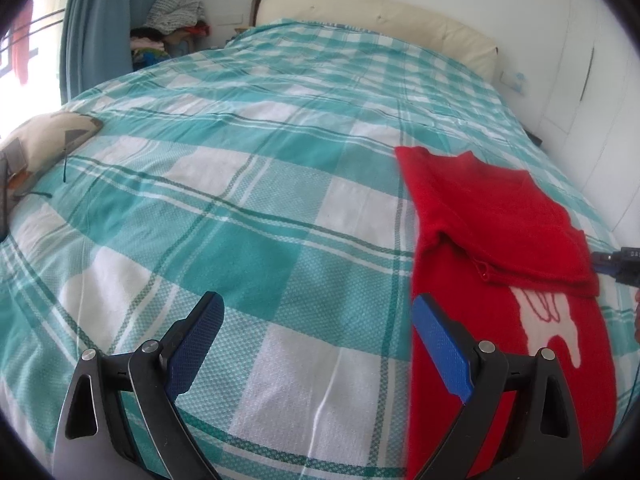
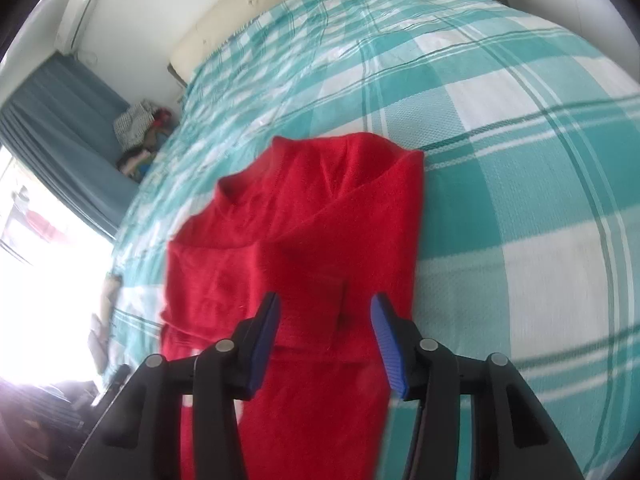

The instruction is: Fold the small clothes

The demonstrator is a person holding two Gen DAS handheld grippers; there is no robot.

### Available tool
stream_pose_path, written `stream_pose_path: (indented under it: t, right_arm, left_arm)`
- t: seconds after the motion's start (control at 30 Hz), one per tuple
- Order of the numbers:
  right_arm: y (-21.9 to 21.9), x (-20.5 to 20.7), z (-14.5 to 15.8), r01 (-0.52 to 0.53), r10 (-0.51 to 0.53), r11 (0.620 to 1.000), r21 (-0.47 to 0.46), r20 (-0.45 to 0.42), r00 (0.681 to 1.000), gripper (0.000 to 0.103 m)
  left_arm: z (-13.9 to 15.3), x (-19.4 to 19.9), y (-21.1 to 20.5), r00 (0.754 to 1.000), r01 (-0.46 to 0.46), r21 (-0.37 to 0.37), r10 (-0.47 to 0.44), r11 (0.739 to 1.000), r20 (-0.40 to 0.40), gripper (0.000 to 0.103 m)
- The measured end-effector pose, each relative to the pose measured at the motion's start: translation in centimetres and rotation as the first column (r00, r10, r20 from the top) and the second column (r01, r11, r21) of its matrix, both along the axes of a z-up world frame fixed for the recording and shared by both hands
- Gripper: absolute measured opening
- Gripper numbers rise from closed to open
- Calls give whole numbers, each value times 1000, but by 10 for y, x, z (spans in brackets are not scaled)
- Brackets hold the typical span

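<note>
A small red knitted sweater (image 1: 496,216) with a white figure on its front lies on the teal-and-white checked bedspread (image 1: 248,184), its sleeves folded in across the body. My left gripper (image 1: 318,308) is open and empty, low over the bedspread, its right pad at the sweater's left edge. My right gripper (image 2: 325,309) is open and empty, hovering over the folded sleeve part of the sweater (image 2: 296,232). The tip of the right gripper shows at the right edge of the left wrist view (image 1: 618,264).
A cream headboard (image 1: 372,12) stands at the far end of the bed. A patterned cushion (image 1: 44,140) lies at the bed's left edge. A pile of clothes (image 1: 168,28) sits by the blue curtain (image 1: 116,20). A white wall runs along the right.
</note>
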State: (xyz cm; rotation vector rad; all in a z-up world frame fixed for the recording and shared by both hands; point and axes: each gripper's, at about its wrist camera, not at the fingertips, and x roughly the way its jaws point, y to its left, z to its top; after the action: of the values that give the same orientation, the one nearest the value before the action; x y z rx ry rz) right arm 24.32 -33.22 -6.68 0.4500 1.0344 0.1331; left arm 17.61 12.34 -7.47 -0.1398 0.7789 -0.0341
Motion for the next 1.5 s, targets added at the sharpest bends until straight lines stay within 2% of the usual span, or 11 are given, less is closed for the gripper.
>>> stream_pose_path:
  t: [0.13, 0.23, 0.33, 0.4, 0.6, 0.73, 0.8, 0.87, 1.17, 1.33, 1.5]
  right_arm:
    - [15, 23, -12, -68, 67, 996, -64, -16, 998, 30]
    - [28, 26, -9, -142, 143, 984, -108, 9, 990, 30]
    - [39, 31, -18, -195, 191, 963, -184, -42, 981, 30]
    - [46, 31, -21, -233, 224, 947, -222, -66, 972, 4]
    - [36, 11, 9, -111, 142, 922, -370, 58, 988, 5]
    - [24, 3, 6, -80, 99, 933, -350, 35, 994, 21]
    - [14, -11, 7, -46, 66, 944, -326, 51, 997, 44]
    - [5, -33, 10, -4, 31, 957, -292, 90, 995, 58]
    - [-7, -165, -2, 126, -38, 894, -430, 207, 978, 72]
    - [-14, -179, -30, 152, -81, 891, -428, 178, 981, 74]
    - [-19, -178, -41, 166, -101, 904, -393, 181, 978, 83]
  left_arm:
    - [-5, 5, 2, 1000, 6, -34, -6, 999, -20, 96]
    - [-6, 8, -3, 1000, 16, -23, -17, 1000, -25, 96]
    - [-9, 10, -11, 999, 32, 5, -32, 999, -35, 96]
    - [-11, 9, -14, 999, 36, 26, -35, 999, -38, 96]
    - [-12, 10, -15, 998, 37, 31, -35, 999, -43, 96]
    - [-13, 9, -14, 999, 29, 39, -27, 999, -48, 96]
    - [-13, 9, -11, 999, 19, 32, -18, 999, -51, 96]
    - [-13, 9, -7, 998, 6, 19, -5, 1000, -57, 96]
    - [-14, 9, -7, 997, 1, 12, 0, 1000, -71, 96]
    - [-20, 8, -9, 996, -4, 33, 7, 999, -88, 96]
    - [-26, 12, -2, 992, -18, -7, 17, 1000, -122, 96]
